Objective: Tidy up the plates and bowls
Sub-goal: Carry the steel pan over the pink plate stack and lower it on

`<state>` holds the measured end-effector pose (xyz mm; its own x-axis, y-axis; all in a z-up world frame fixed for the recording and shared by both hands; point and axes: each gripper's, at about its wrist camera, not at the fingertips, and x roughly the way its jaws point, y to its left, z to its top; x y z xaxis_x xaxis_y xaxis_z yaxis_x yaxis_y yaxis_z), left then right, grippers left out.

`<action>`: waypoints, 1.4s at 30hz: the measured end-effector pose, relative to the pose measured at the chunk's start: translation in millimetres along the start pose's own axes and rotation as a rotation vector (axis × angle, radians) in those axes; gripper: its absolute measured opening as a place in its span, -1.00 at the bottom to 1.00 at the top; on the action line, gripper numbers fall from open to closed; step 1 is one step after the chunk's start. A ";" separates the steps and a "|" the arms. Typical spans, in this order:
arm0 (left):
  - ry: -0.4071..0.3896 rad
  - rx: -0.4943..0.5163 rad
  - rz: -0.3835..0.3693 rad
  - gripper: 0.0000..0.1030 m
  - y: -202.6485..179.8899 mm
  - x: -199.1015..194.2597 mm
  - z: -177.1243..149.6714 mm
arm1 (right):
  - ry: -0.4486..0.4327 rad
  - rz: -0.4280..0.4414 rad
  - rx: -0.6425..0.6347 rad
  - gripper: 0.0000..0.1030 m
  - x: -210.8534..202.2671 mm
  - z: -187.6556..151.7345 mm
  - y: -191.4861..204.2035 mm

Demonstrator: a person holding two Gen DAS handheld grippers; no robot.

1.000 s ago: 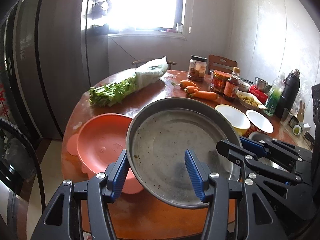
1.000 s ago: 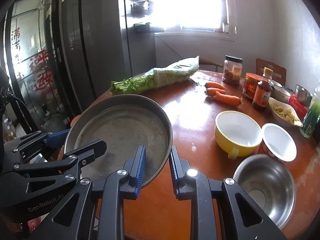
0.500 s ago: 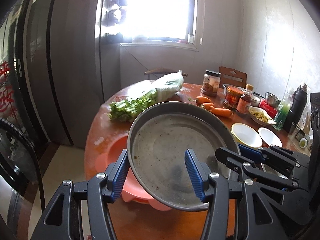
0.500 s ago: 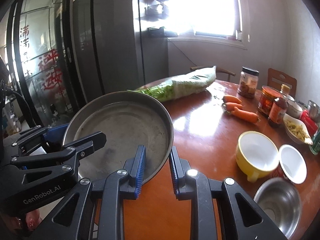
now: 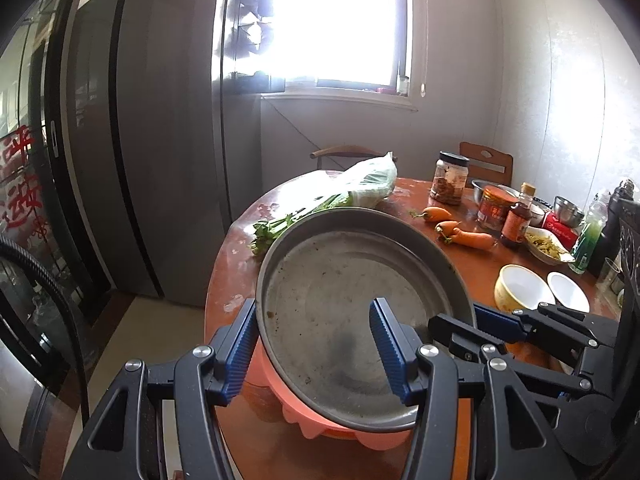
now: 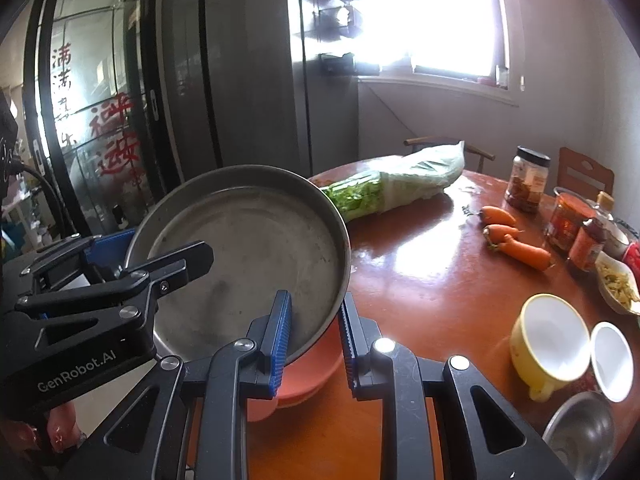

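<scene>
I am holding the big metal plate (image 5: pixel 352 320) in the air over the pink plate (image 5: pixel 344 430) on the round table (image 6: pixel 432 280), the left gripper (image 5: pixel 316 348) clamping its near rim from one side and the right gripper (image 6: pixel 314 338) pinching the opposite rim.

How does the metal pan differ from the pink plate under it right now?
The metal pan is grey steel and wider; the pink plate is smaller and mostly hidden beneath it. The pan is tilted and gripped on its rim by the left gripper and right gripper; neither gripper touches the plate, which seems to rest on the table. Both are round, shallow and empty as far as visible.
</scene>
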<state>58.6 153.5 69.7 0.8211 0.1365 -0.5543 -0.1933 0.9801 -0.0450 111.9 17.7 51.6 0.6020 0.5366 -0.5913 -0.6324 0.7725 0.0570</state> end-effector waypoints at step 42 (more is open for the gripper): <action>0.091 0.059 0.060 0.05 0.0 65.2 -39.3 | 0.108 -0.068 -0.014 -0.52 61.4 -32.4 3.6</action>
<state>91.0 156.7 0.9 0.7561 0.1842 -0.6279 -0.2067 0.9777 0.0378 130.8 42.5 -10.5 0.5880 0.4427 -0.6769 -0.5990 0.8007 0.0033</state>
